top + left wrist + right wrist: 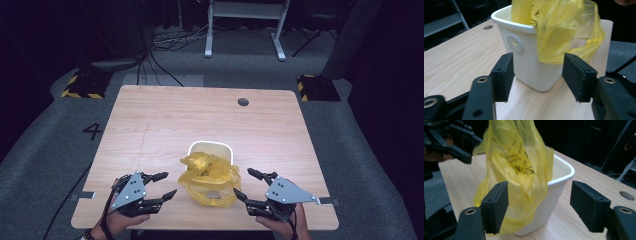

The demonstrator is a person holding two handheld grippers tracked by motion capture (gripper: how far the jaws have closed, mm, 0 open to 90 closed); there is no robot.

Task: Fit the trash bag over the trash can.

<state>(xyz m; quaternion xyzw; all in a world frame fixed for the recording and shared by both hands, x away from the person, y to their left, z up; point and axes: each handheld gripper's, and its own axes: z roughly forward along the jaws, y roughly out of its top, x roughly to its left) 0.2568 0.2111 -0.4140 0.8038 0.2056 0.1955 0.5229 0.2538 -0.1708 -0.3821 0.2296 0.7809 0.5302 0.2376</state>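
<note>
Tabletop: both grippers' jaws open

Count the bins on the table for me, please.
1. A single white bin stands near the table's front middle, between the two grippers, with a yellow bag draped over its near rim.

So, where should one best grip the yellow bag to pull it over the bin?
Probably grip the loose bag edge hanging over the bin rim on the person's side. That film hangs free there, so each gripper can come in from its own side and pinch it.
</note>
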